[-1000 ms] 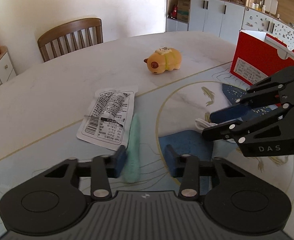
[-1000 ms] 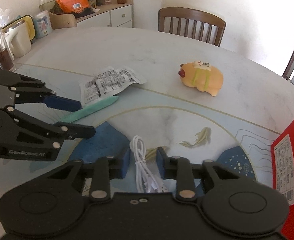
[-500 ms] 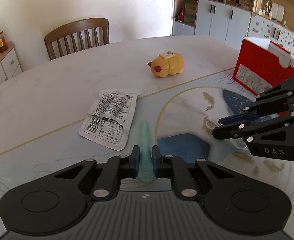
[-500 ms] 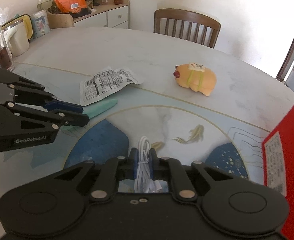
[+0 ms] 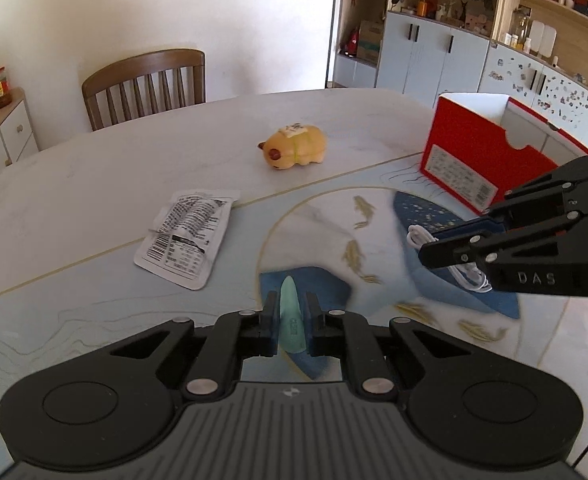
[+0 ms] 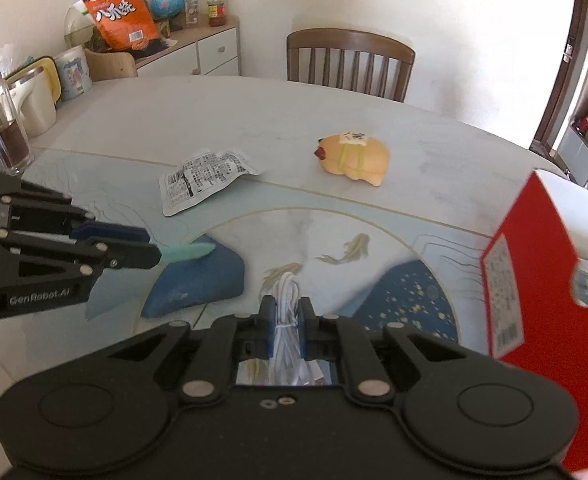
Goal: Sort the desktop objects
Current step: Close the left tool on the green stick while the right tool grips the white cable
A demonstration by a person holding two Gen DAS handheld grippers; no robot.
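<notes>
My left gripper (image 5: 290,312) is shut on a pale green pointed stick (image 5: 289,312) and holds it above the table mat; the stick also shows in the right wrist view (image 6: 189,251). My right gripper (image 6: 286,316) is shut on a coiled white cable (image 6: 286,300), lifted off the mat; the cable also shows in the left wrist view (image 5: 418,236). A yellow pig toy (image 5: 296,150) lies on the table beyond. A silver printed packet (image 5: 185,236) lies flat left of centre. An open red box (image 5: 478,156) stands at the right.
A wooden chair (image 5: 145,84) stands behind the table. In the right wrist view a kettle (image 6: 33,100), a glass jar (image 6: 5,128) and a mug (image 6: 73,74) stand at the table's far left, by a sideboard with a snack bag (image 6: 121,16). Cabinets (image 5: 434,56) stand behind the box.
Both grippers closed, the left on the green stick and the right on the white cable, then lifted them off the mat. Both moved to the right, nearer the red box.
</notes>
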